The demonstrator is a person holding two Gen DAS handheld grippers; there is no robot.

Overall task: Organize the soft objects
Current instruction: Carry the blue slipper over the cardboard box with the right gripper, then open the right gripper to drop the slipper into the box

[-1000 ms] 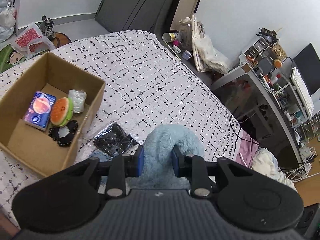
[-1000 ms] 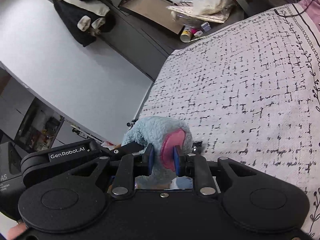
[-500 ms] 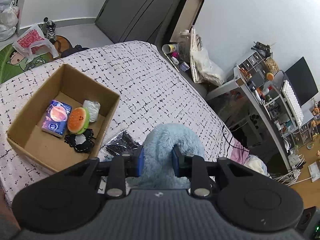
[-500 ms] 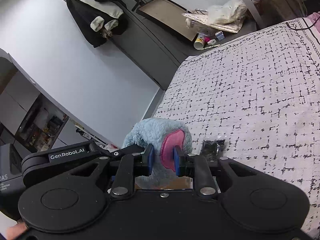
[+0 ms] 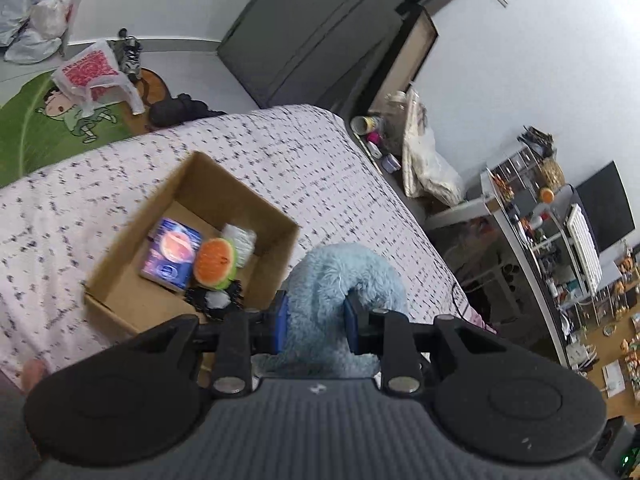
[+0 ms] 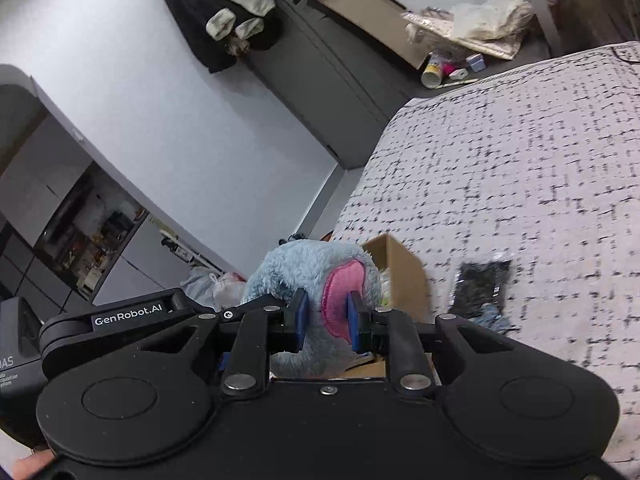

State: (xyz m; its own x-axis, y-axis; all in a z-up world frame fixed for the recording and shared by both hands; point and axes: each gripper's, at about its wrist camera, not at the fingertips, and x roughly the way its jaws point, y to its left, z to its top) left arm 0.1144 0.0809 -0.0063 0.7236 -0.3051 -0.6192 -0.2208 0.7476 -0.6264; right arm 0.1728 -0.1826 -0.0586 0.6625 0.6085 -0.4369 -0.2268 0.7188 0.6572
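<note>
A fluffy light-blue plush toy point(image 5: 340, 276) with a pink patch point(image 6: 340, 300) hangs between both grippers. My left gripper point(image 5: 316, 322) is shut on its blue fur. My right gripper point(image 6: 326, 320) is shut on the pink part, with the left gripper's black body point(image 6: 128, 316) just to its left. An open cardboard box point(image 5: 132, 280) sits on the patterned bed below and left of the toy. Inside lie a purple packet point(image 5: 170, 254), a watermelon-slice plush point(image 5: 214, 258), a white roll point(image 5: 242, 240) and a black lacy item point(image 5: 216, 300). In the right wrist view the box point(image 6: 400, 268) peeks out behind the toy.
A black item in a clear bag point(image 6: 478, 290) lies on the bedspread point(image 6: 520, 168) right of the box. Past the bed's far edge stand a dark cabinet point(image 5: 320, 32), bottles and bags point(image 5: 424, 156), and a cluttered desk point(image 5: 532, 216) at right. A green mat point(image 5: 48, 128) covers the floor at left.
Both grippers have carried the plush toy toward the box, which now sits closer under the toy in the left wrist view and has come into the right wrist view. The grips are unchanged.
</note>
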